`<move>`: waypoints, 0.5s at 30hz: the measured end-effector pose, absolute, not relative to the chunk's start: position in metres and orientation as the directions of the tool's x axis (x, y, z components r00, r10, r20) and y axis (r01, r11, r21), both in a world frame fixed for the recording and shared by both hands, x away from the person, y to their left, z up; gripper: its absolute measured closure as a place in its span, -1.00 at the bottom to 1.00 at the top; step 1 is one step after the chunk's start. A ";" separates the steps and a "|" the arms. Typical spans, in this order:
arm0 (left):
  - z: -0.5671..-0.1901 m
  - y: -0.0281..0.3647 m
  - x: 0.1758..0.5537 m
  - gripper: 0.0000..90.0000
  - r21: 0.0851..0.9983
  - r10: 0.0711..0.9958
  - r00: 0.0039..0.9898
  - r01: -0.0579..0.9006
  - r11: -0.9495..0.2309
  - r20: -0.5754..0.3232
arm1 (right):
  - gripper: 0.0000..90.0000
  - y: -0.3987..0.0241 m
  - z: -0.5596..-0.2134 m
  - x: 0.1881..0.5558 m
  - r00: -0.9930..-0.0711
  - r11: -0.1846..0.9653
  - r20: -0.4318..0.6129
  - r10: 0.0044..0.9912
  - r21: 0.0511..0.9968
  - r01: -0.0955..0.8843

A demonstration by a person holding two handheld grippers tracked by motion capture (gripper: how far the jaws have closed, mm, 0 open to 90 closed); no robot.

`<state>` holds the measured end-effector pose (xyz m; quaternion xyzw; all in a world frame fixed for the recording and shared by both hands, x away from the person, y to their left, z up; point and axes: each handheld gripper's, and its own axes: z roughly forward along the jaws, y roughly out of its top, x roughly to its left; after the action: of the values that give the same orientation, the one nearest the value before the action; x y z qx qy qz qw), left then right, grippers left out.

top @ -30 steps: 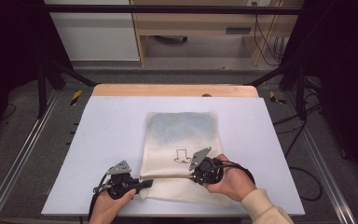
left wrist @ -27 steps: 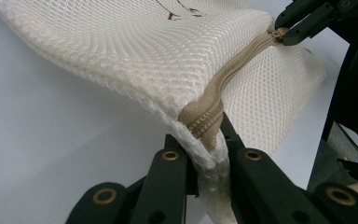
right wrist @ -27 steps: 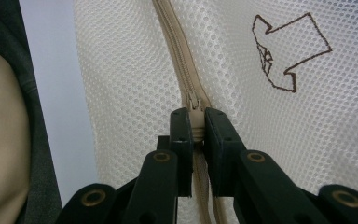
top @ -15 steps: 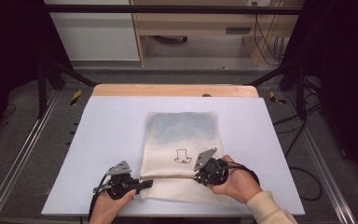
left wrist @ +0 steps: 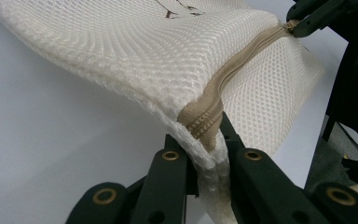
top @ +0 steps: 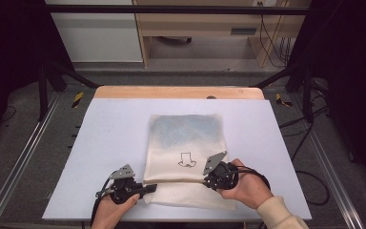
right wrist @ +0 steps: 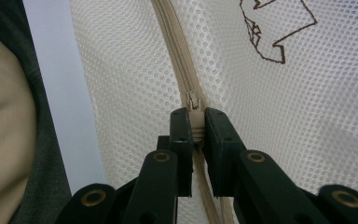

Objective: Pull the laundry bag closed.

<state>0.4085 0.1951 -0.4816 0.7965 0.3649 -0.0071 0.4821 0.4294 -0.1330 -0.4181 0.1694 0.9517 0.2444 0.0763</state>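
Cream honeycomb-mesh laundry bag, flat on pale blue counter. Left tongs pinch its corner seam; right tongs clamp tan zipper pull.

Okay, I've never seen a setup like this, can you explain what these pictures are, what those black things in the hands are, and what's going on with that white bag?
There is no robot here: a person holds a black two-jaw tool, a gripper, in each hand. The high view looks down from above the table. The other two pictures come from small cameras riding on the grippers, looking along their jaws. On the table lies a cream mesh bag with a small drawn figure and a zipper across its near end. The left gripper is shut on the bag's edge at the zipper's end. The right gripper is shut on the zipper pull at the other end.
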 end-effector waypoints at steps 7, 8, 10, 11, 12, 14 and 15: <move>-0.481 0.195 0.408 0.89 0.762 0.578 0.734 0.587 -0.274 -0.357 | 0.83 -0.139 -0.419 0.428 -0.927 0.818 -0.058 0.371 0.492 0.297; -0.481 0.195 0.407 0.89 0.763 0.578 0.734 0.587 -0.273 -0.358 | 0.83 -0.139 -0.418 0.427 -0.924 0.816 -0.055 0.378 0.492 0.304; -0.481 0.194 0.407 0.89 0.764 0.577 0.735 0.585 -0.273 -0.356 | 0.83 -0.141 -0.418 0.426 -0.924 0.814 -0.052 0.378 0.495 0.305; -0.481 0.194 0.407 0.89 0.763 0.577 0.735 0.585 -0.274 -0.356 | 0.83 -0.142 -0.418 0.426 -0.924 0.815 -0.055 0.379 0.493 0.305; -0.481 0.194 0.407 0.89 0.762 0.577 0.735 0.586 -0.275 -0.357 | 0.83 -0.143 -0.418 0.425 -0.923 0.815 -0.057 0.380 0.493 0.305; -0.481 0.194 0.407 0.89 0.762 0.578 0.734 0.587 -0.274 -0.358 | 0.83 -0.145 -0.418 0.424 -0.922 0.815 -0.056 0.383 0.490 0.309; -0.482 0.194 0.407 0.89 0.762 0.578 0.733 0.588 -0.273 -0.359 | 0.83 -0.146 -0.417 0.424 -0.921 0.816 -0.056 0.385 0.488 0.311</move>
<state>0.4073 0.1939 -0.4816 0.7978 0.3653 -0.0052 0.4797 0.4244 -0.1461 -0.4174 0.1833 0.9497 0.2421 0.0762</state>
